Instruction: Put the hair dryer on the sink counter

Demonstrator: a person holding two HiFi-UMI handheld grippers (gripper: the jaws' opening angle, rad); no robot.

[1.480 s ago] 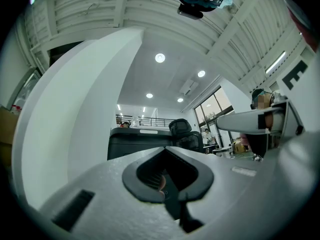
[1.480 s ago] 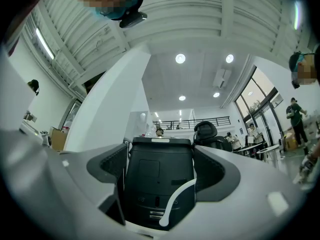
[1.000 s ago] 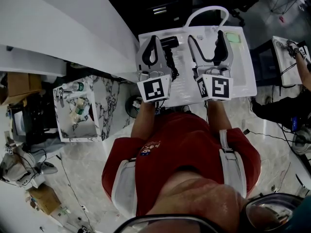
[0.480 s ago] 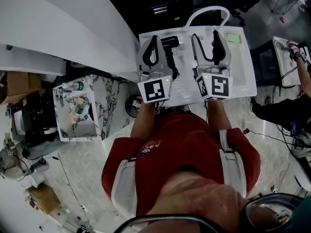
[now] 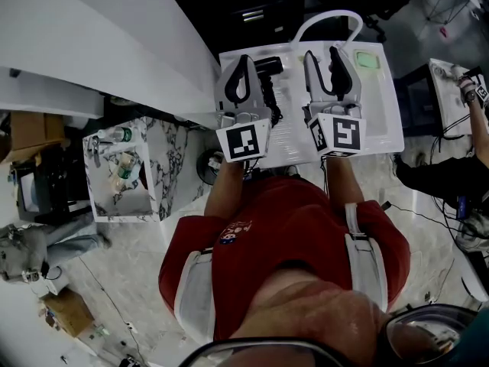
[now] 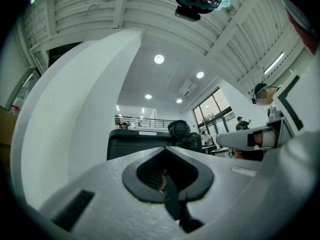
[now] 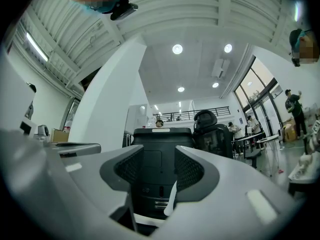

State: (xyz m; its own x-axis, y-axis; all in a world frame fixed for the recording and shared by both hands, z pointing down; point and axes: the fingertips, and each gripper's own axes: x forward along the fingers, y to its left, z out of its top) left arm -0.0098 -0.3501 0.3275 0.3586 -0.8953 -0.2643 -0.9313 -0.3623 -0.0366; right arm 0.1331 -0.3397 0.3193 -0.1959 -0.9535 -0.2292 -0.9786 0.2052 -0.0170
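The black hair dryer [image 5: 268, 67] lies on the white sink counter [image 5: 380, 121], its dark cord [image 5: 268, 104] trailing toward me. My left gripper [image 5: 244, 58] hovers just left of it with its jaws shut and nothing between them; the left gripper view shows the same closed jaws. To the right of the dryer, my right gripper [image 5: 322, 51] is over the basin, partly open. Its jaws have just been closing, and nothing is between them. In the right gripper view only a distant black cabinet [image 7: 159, 184] shows through the gap.
A curved white faucet [image 5: 330, 17] stands at the counter's far edge, with a green pad [image 5: 367, 60] beside it. A marble-patterned stand [image 5: 149, 167] holding bottles is to the left. Another person [image 5: 475, 105] works at a white table [image 5: 443, 90] on the right.
The right gripper's jaws have drawn closer together, still empty. The left gripper and the hair dryer have not moved. A person at the lower left has shifted.
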